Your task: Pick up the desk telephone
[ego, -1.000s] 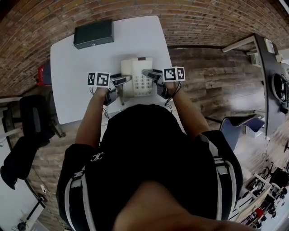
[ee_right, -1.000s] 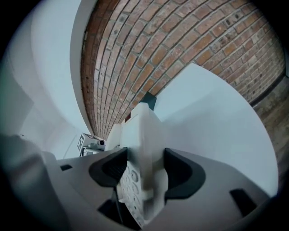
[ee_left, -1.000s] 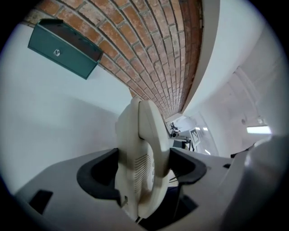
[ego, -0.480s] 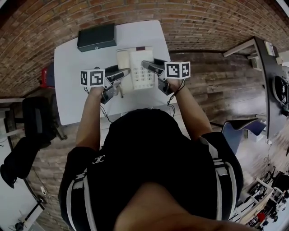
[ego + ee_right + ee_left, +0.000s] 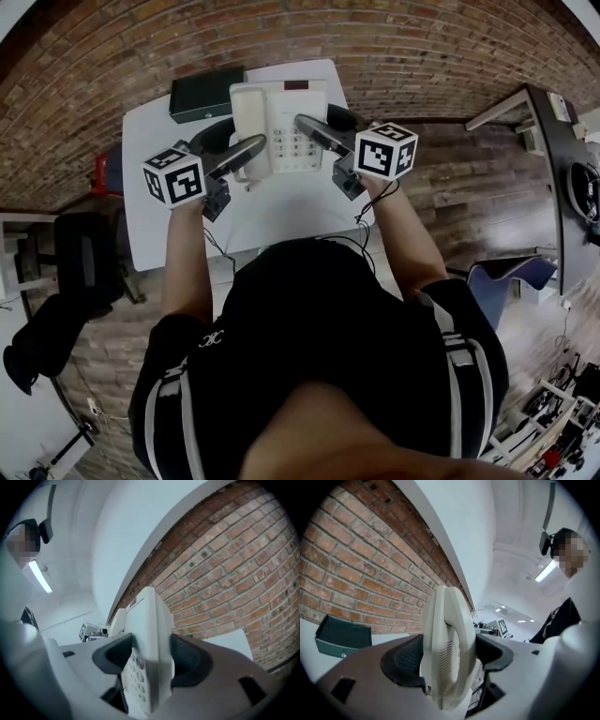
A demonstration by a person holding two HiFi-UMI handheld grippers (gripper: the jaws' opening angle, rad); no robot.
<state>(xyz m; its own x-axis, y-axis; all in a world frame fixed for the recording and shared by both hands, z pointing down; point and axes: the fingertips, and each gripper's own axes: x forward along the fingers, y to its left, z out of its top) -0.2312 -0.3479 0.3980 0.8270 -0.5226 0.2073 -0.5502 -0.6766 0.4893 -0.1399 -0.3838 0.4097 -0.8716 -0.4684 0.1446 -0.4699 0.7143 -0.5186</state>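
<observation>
The cream desk telephone (image 5: 279,127) hangs in the air above the white table (image 5: 281,211), level, keypad up. My left gripper (image 5: 242,161) is shut on its handset side, and my right gripper (image 5: 323,141) is shut on its keypad side. In the left gripper view the telephone (image 5: 445,620) shows edge-on, handset grille facing me, pinched between the dark pads of the left gripper (image 5: 447,657). From the right gripper view the telephone (image 5: 150,616) stands edge-on with its buttons showing, clamped in the right gripper (image 5: 147,662).
A dark green box (image 5: 206,92) lies at the table's far left corner, just beyond the phone. A brick wall runs behind the table. A black chair (image 5: 80,267) stands to the left, a blue chair (image 5: 502,272) to the right. Cables hang over the table's near edge (image 5: 225,253).
Both grippers have risen with the telephone held between them. It has left the tabletop and now appears higher and farther forward, close to the dark green box.
</observation>
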